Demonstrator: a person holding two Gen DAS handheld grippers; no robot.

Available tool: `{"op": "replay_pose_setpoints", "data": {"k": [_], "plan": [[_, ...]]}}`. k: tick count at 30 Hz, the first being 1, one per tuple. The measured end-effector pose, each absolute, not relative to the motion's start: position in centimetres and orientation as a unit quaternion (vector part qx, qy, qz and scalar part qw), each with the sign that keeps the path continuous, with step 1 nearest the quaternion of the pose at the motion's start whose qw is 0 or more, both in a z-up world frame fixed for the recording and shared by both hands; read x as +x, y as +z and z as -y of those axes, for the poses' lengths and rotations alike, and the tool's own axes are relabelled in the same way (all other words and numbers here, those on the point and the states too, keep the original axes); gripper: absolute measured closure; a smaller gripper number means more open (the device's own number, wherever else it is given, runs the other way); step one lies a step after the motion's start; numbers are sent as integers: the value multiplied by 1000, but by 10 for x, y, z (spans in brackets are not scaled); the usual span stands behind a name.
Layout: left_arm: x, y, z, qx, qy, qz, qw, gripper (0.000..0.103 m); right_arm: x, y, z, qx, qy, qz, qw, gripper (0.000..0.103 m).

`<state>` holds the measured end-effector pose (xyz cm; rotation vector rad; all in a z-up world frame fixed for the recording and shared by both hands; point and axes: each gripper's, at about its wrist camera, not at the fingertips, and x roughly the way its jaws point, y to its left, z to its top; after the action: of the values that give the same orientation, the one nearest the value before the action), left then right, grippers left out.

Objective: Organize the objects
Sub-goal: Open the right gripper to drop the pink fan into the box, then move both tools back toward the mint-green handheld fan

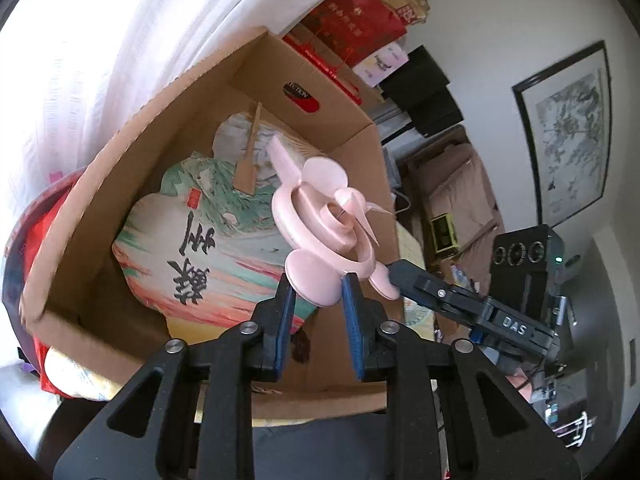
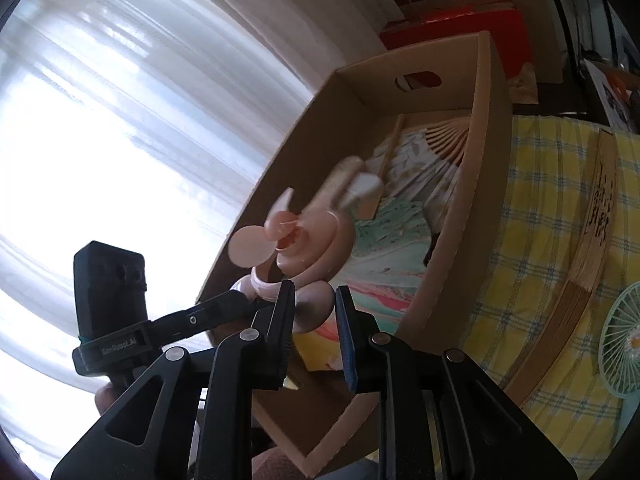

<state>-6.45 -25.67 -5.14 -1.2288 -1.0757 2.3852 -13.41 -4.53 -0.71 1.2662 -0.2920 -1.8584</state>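
A pink handheld fan with round ears [image 1: 320, 224] hangs over an open cardboard box [image 1: 132, 128]. My left gripper [image 1: 318, 292] is shut on one ear, and my right gripper [image 1: 394, 276] comes in from the right and grips the other ear. In the right wrist view the pink fan [image 2: 304, 236] sits between my right gripper's fingers [image 2: 314, 300], with my left gripper [image 2: 240, 300] clamped on it from the left. Inside the box [image 2: 486, 120] lie a painted paper fan [image 1: 208, 240] and a folding fan [image 2: 424, 148].
The box rests on a yellow checked cloth [image 2: 536, 240]. A wooden folding fan [image 2: 576, 264] and a green fan [image 2: 624, 336] lie on the cloth to the right. Red boxes [image 1: 348, 28] stand behind. White curtains [image 2: 120, 140] hang to the left.
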Motion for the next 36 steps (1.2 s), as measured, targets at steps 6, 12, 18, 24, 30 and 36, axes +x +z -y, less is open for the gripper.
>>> {"op": "replay_pose_setpoints", "data": {"k": [6,12,18,24,30,36], "plan": [[-80,-54,254,-442,829,329,99,83,-133,-10,52,512,-747,94,414,89],[-69,-56,262,-437,837,321,81,74,-127,-6,47,503,-752,91,416,89],[-59,-39,251,-427,856,282,70,53,-118,13,32,481,-768,78,414,88],[-56,-20,225,-425,871,235,72,31,-108,34,6,454,-798,59,392,58],[-58,-10,201,-421,875,221,86,13,-106,41,-35,436,-828,52,349,38],[-60,-5,173,-427,874,205,107,10,-107,38,-73,438,-840,50,316,32]]}}
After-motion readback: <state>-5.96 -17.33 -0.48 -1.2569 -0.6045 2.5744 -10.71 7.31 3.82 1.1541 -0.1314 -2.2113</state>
